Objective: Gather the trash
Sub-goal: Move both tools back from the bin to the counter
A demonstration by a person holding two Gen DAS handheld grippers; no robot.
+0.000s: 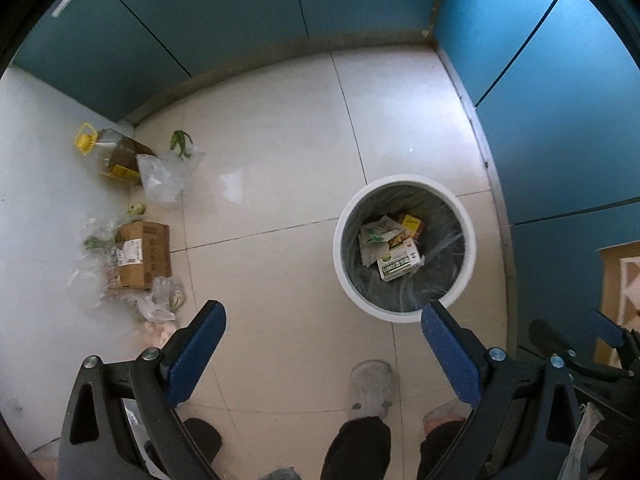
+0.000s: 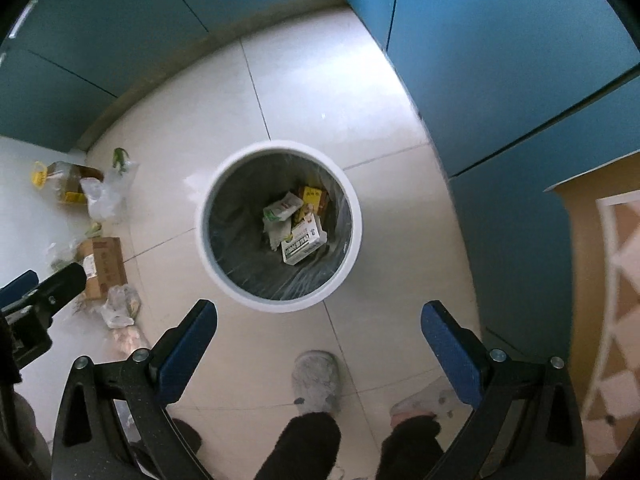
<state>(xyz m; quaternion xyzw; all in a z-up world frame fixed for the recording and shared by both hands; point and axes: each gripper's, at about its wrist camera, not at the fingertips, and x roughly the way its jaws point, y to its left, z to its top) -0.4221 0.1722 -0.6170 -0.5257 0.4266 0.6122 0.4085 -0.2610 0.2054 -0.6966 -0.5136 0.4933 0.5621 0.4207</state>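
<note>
Here, along the left edge of the tiled floor (image 1: 280, 128), the uncollected litter sits in a loose line: an oil bottle (image 1: 116, 156) with a yellow cap near the cabinet base, a clear plastic bag (image 1: 164, 178) against it, a cardboard box (image 1: 144, 254) further down, and crumpled wrappers (image 1: 156, 304) just below that. The left gripper (image 1: 322, 354) hangs over bare tile with its jaws spread wide and nothing between them. To the right stands the white bin (image 2: 280, 304), lined, with cartons and packets (image 2: 298, 226) lying at its bottom. The right gripper (image 2: 318, 354) is equally wide open and empty. A drop-off looks finished, so the next step is probably a trip leftward to the floor's edge, lowering onto the box or a bag.
</note>
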